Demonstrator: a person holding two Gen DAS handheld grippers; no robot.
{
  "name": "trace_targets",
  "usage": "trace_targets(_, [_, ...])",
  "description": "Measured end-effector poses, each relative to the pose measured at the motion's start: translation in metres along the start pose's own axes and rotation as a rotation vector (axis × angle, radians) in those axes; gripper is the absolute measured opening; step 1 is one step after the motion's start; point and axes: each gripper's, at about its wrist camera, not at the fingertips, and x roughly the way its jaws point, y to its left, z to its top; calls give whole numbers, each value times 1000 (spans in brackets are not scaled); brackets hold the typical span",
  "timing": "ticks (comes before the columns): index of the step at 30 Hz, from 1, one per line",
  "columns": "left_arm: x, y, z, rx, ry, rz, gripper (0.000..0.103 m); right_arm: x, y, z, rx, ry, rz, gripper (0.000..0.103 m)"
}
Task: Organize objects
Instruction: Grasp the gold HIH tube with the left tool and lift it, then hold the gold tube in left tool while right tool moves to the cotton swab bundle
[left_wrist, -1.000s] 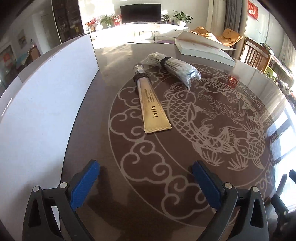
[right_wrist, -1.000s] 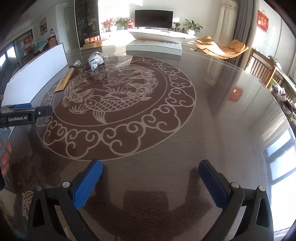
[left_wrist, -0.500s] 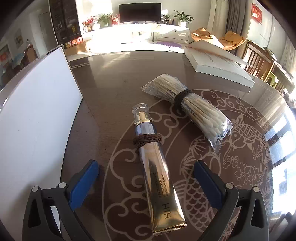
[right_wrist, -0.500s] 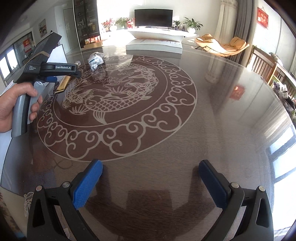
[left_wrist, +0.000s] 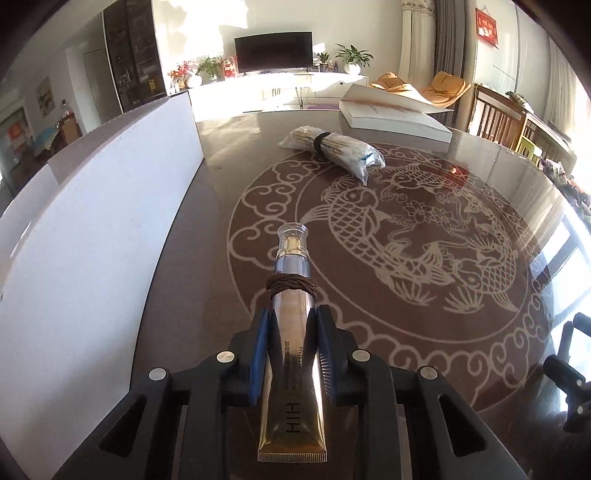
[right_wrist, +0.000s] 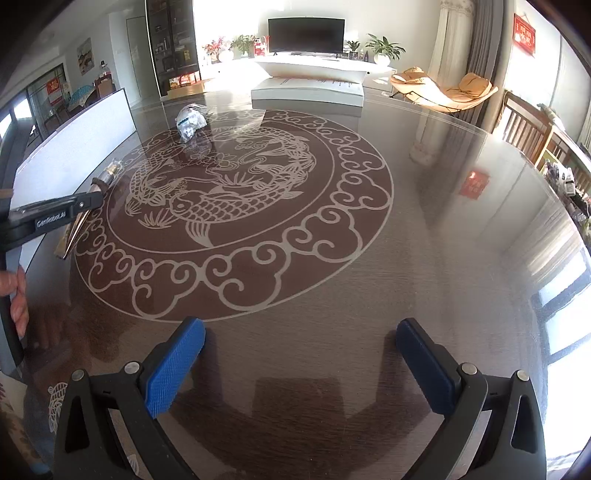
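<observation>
My left gripper (left_wrist: 291, 325) is shut on a gold cream tube (left_wrist: 293, 369) with a clear cap and a brown band, and holds it above the table, cap pointing away. A plastic bag of cotton swabs (left_wrist: 334, 151) with a black band lies farther off on the table. In the right wrist view the left gripper (right_wrist: 55, 216) holds the tube (right_wrist: 107, 177) at the left, and the swab bag (right_wrist: 190, 120) lies at the far left. My right gripper (right_wrist: 299, 354) is open and empty, low over the near part of the table.
A round dark table (right_wrist: 332, 240) bears a pale fish pattern. A white board (left_wrist: 92, 221) stands along its left side. An open white box (left_wrist: 391, 118) sits at the far edge. Chairs (right_wrist: 528, 129) stand to the right.
My left gripper moved onto the tube, shut on its body and raised it off the table. My right gripper has stayed in place and open.
</observation>
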Motion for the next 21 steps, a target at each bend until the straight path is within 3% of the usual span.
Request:
trace_targets(3, [-14, -1, -19, -13, 1, -14, 26, 0, 0, 0, 0, 0, 0, 103])
trace_targets(9, [-14, -1, -21, -19, 2, -20, 28, 0, 0, 0, 0, 0, 0, 103])
trace_targets(10, [-12, -2, -19, -23, 4, -19, 37, 0, 0, 0, 0, 0, 0, 103])
trace_targets(11, [-10, -1, -19, -29, 10, -16, 67, 0, 0, 0, 0, 0, 0, 103])
trace_targets(12, [-4, 0, -17, -36, 39, -11, 90, 0, 0, 0, 0, 0, 0, 103])
trace_targets(13, [2, -1, -16, -48, 64, -19, 103, 0, 0, 0, 0, 0, 0, 103])
trace_targets(21, [7, -4, -14, -43, 61, -17, 103, 1, 0, 0, 0, 1, 0, 103])
